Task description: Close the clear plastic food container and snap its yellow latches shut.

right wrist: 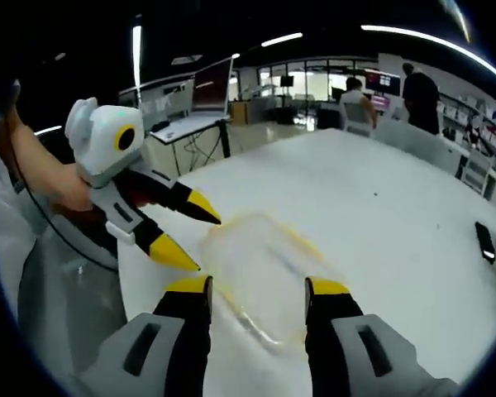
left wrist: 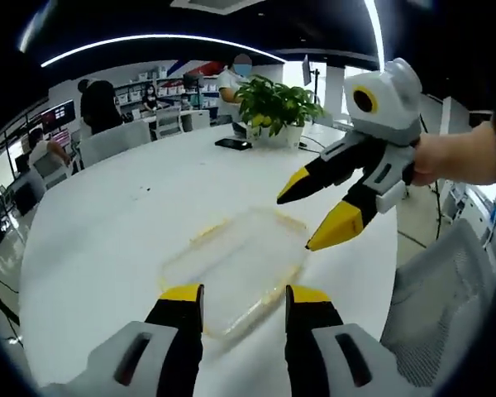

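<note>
Clear plastic, edged in yellow: the food container (left wrist: 231, 265) lies flat on the white round surface (left wrist: 107, 231), near the curved edge closest to both tools. Its lid sits on top; the yellow latches (left wrist: 205, 232) show as thin strips along its rim, but I cannot tell whether any is snapped down.

In the left gripper view, the left tool (left wrist: 244, 298) rises from the bottom with its yellow-tipped jaws spread apart, released, the container's near end lying just beyond and between the tips. The right tool (left wrist: 321, 217) comes in from the right, held by a hand (left wrist: 430, 161) with the forearm reaching in level from the side. It slants downward toward the container's far corner, jaws parted, the lower tip right at the rim; contact is unclear.

In the right gripper view, the right tool (right wrist: 256, 288) has its jaws wide over the container (right wrist: 260, 273), gripping nothing. The left tool (right wrist: 186, 233) enters from the left, held by a hand (right wrist: 62, 194), jaws apart, pointing down at the container's edge.

At the far edge of the surface stand a potted plant (left wrist: 274, 107) and a dark phone (left wrist: 232, 144). People sit and stand beyond it.
</note>
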{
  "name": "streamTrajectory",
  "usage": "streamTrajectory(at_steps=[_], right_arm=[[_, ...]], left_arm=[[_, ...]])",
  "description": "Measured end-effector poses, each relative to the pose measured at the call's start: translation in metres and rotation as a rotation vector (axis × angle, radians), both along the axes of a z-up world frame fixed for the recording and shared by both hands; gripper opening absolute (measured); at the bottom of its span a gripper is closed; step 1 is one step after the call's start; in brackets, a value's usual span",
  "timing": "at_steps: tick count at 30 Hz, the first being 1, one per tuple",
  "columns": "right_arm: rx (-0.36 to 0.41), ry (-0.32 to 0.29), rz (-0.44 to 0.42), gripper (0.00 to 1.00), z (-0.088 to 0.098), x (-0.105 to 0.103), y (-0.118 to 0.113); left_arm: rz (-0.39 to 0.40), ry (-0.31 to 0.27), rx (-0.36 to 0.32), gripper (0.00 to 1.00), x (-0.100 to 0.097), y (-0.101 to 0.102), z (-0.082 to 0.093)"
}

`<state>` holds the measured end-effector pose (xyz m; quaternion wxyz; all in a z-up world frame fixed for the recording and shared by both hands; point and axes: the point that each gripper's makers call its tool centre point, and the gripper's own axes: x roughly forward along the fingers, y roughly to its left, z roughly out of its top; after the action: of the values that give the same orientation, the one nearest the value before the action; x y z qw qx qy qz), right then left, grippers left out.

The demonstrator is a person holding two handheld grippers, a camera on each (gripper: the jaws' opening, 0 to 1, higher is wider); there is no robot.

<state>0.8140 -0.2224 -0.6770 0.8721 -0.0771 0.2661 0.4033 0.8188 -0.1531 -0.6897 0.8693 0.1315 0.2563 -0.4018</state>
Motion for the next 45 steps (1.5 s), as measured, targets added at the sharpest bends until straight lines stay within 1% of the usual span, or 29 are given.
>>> streamTrajectory(at_steps=[1,2,4,6,9,12,14,16,19,21,24,27,30,31,32,33,35,37,38,39,40,45], right_arm=[[0.002,-0.007,-0.005,0.43,-0.001,-0.002,-0.001],[0.007,-0.005,-0.01,0.44,-0.003,-0.004,-0.001],[0.03,-0.004,-0.044,0.44,-0.005,-0.006,-0.003],[0.039,-0.012,-0.063,0.45,-0.005,-0.007,-0.005],[0.04,-0.035,-0.102,0.45,-0.006,-0.007,-0.013],[0.023,-0.04,-0.128,0.46,-0.012,-0.006,-0.02],[0.027,-0.031,-0.145,0.46,-0.015,-0.006,-0.025],[0.026,-0.031,-0.16,0.45,-0.018,-0.006,-0.029],[0.024,-0.014,-0.179,0.45,-0.026,-0.007,-0.033],[0.011,-0.01,-0.184,0.45,-0.032,-0.008,-0.036],[-0.006,0.0,-0.189,0.44,-0.041,-0.011,-0.039],[-0.01,0.011,-0.209,0.43,-0.049,-0.011,-0.042],[-0.009,0.03,-0.222,0.43,-0.055,-0.01,-0.044],[-0.01,0.034,-0.226,0.43,-0.058,-0.009,-0.045],[-0.006,0.039,-0.228,0.43,-0.059,-0.009,-0.045],[0.001,0.043,-0.23,0.43,-0.06,-0.008,-0.045],[0.0,0.05,-0.237,0.43,-0.063,-0.006,-0.046],[-0.001,0.055,-0.24,0.43,-0.065,-0.004,-0.046],[-0.003,0.057,-0.239,0.43,-0.066,-0.004,-0.045],[-0.003,0.057,-0.237,0.43,-0.066,-0.004,-0.044],[-0.006,0.058,-0.233,0.43,-0.066,-0.005,-0.043],[-0.024,0.068,-0.206,0.43,-0.074,-0.007,-0.038]], left_arm=[[0.003,-0.01,-0.004,0.33,-0.001,0.0,0.0],[0.006,-0.031,-0.009,0.33,-0.002,-0.001,0.0],[0.01,-0.044,-0.013,0.33,-0.003,-0.001,-0.001],[0.026,-0.048,-0.031,0.31,-0.005,-0.001,-0.001],[0.042,-0.057,-0.045,0.31,-0.005,0.0,0.0],[0.061,-0.075,-0.043,0.31,-0.003,0.003,-0.001],[0.081,-0.068,-0.049,0.31,-0.002,0.007,-0.003],[0.092,-0.081,-0.045,0.31,0.0,0.01,-0.003],[0.103,-0.088,-0.04,0.3,0.0,0.014,-0.006],[0.109,-0.095,-0.04,0.3,0.0,0.016,-0.007],[0.125,-0.085,-0.043,0.29,0.0,0.019,-0.01],[0.134,-0.09,-0.042,0.29,0.0,0.022,-0.013],[0.136,-0.08,-0.033,0.28,0.001,0.024,-0.02],[0.131,-0.115,-0.045,0.27,0.005,0.023,-0.016],[0.136,-0.094,-0.031,0.26,0.002,0.025,-0.02],[0.132,-0.107,-0.022,0.25,0.006,0.024,-0.019],[0.14,-0.099,-0.037,0.25,0.008,0.024,-0.018],[0.147,-0.106,-0.028,0.26,0.009,0.025,-0.018],[0.152,-0.104,-0.03,0.26,0.009,0.026,-0.018],[0.164,-0.097,-0.047,0.26,0.009,0.027,-0.017],[0.164,-0.1,-0.042,0.27,0.009,0.028,-0.018],[0.154,-0.086,-0.015,0.27,0.009,0.03,-0.028]])
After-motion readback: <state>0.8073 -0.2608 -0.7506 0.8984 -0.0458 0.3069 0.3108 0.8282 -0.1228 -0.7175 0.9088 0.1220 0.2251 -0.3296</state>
